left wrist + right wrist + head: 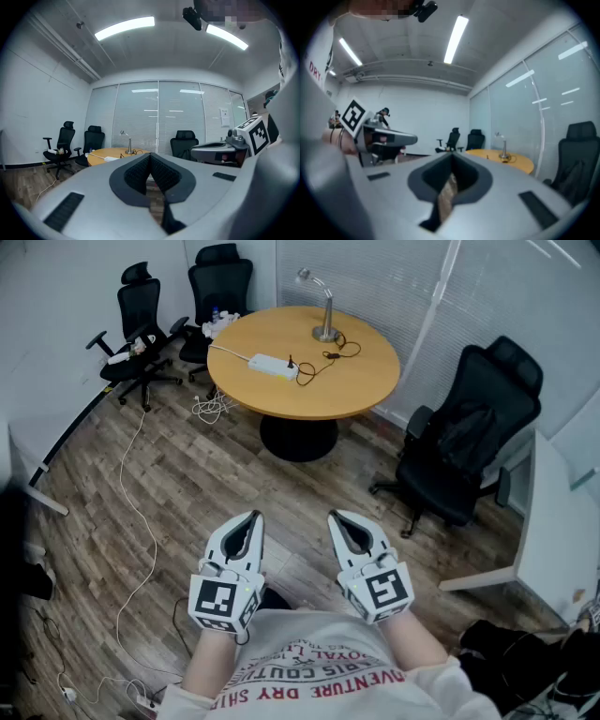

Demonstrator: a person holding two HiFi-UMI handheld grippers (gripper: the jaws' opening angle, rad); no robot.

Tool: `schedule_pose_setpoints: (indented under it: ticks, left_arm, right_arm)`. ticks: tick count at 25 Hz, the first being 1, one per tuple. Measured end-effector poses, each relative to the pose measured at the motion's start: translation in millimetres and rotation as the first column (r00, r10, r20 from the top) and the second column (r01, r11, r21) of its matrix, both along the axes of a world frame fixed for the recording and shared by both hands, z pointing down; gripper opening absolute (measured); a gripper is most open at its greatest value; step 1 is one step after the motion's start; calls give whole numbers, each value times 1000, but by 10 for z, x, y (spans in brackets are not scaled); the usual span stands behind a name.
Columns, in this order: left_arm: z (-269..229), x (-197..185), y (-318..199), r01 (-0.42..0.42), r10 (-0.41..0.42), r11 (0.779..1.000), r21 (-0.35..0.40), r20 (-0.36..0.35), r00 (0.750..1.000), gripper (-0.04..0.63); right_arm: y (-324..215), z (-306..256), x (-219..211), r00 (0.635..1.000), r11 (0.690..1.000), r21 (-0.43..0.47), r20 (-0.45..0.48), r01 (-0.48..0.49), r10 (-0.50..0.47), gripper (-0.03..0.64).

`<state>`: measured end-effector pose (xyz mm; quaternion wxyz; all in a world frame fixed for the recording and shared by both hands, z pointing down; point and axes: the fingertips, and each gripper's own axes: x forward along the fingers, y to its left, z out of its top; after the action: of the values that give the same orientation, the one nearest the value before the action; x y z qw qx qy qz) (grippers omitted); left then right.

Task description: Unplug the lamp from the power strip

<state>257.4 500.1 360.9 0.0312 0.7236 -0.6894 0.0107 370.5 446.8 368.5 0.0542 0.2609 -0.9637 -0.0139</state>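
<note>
A silver gooseneck lamp (324,307) stands on the round wooden table (361,388) across the room. Its black cord (323,360) runs to a white power strip (271,365) lying on the tabletop left of the lamp. Both grippers are held close to my chest, far from the table. My left gripper (253,517) is shut with nothing in it, and my right gripper (337,518) is shut and empty too. In the left gripper view the lamp (126,142) and table (108,155) show small beyond the closed jaws. The right gripper view shows the lamp (502,146) on the table (515,161) at right.
Black office chairs stand around the table: two at the far left (141,315) (217,287) and one at the right (469,442). A white cable (131,493) trails over the wood floor from the strip. A white desk (561,531) fills the right edge.
</note>
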Motion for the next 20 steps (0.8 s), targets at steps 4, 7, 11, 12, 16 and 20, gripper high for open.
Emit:
schedule_pose_setpoints:
  ticks: [4,7,11,12,16,20]
  left_arm:
    - [14,23,-23,6,-6,1000,-3,4,1000,28]
    - [47,66,-58,6,-6,1000,-6,2,1000,28]
    - [87,137,-111,-10,10,1000,-11,-7,1000,28]
    - [98,158,-124,-20,20,1000,-10,-13,1000,28]
    - [139,195,-185,-50,49,999,-10,-44,998,28]
    - [228,65,-240,-49,47,998,-30,-69,997,28]
  right_arm:
    - [-19,51,46,1000,1000,-12,-17,-7,6,28]
    - [-64,76,83,1000,1000,-10,-5,-4,4,28]
    - [-108,234,125,1000,999,-43,-8,17,-17,28]
    - [-124,272,130,1000,998,-57,-16,16,-17,28]
    - [-216,393,130,1000,994,-109,-7,7,-8,28]
    - [-305,482,25,1000,990,-141,-14,8,-10,28]
